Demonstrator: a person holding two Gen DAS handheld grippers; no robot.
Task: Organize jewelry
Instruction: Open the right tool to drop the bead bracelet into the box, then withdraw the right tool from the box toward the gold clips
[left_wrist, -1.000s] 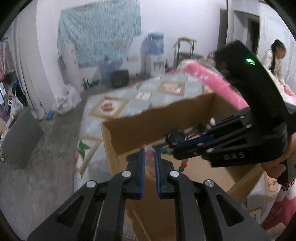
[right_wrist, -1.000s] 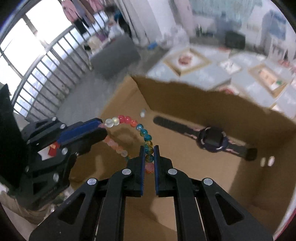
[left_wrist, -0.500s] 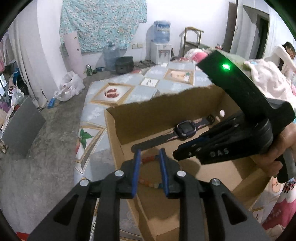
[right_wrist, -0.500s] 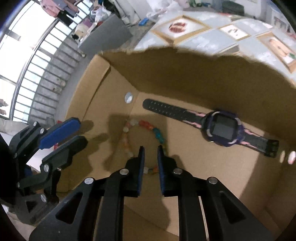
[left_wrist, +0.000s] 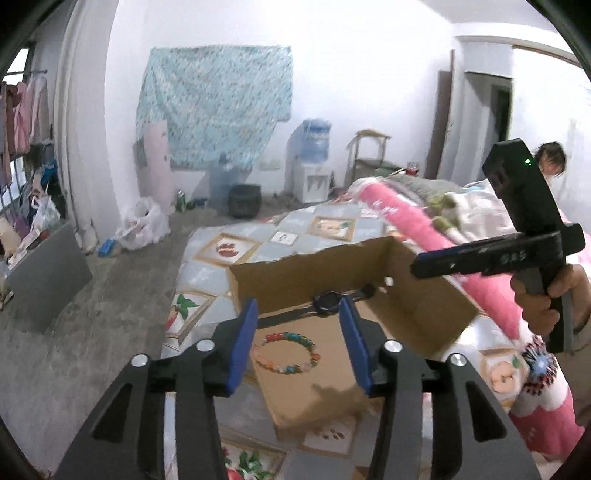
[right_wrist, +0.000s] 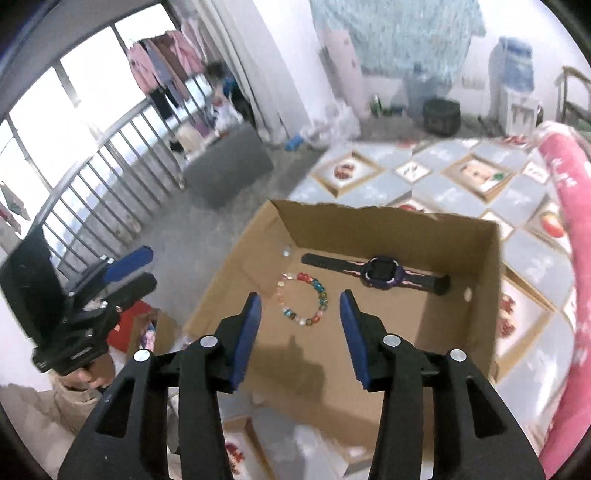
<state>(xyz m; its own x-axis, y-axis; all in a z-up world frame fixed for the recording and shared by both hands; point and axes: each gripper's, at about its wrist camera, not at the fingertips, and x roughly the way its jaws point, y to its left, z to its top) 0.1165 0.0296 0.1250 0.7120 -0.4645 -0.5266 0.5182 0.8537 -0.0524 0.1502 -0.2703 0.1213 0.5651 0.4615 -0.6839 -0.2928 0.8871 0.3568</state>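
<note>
The only writing in view is a few pale characters on the side of the right gripper (left_wrist: 491, 258), seen from the left wrist camera at about 3 o'clock; they are too blurred to read with any certainty.

The left gripper (left_wrist: 298, 341) has its blue-padded fingers (left_wrist: 242, 343) spread wide, holding and touching nothing. Between them, lower down, the beaded bracelet (left_wrist: 286, 352) lies flat as a closed ring on the floor of the cardboard box (left_wrist: 424, 314). The right gripper, held up at the box's 3 o'clock side in this view, shows only edge-on here.

In the right wrist view its own fingers (right_wrist: 245, 336) are likewise spread wide and empty, with the right gripper (right_wrist: 300, 334) poised above the box. The bracelet (right_wrist: 304, 299) sits between them, free of both pads. At the bracelet's 1 o'clock, near the far wall of the box (right_wrist: 388, 229), the dark watch (right_wrist: 380, 273) lies stretched out flat, strap ends apart. The two pieces lie near one another without touching. The left gripper (right_wrist: 136, 269) appears at 9 o'clock, outside the box, fingers parted. The box rests on a patterned bed cover (right_wrist: 461, 173).
</note>
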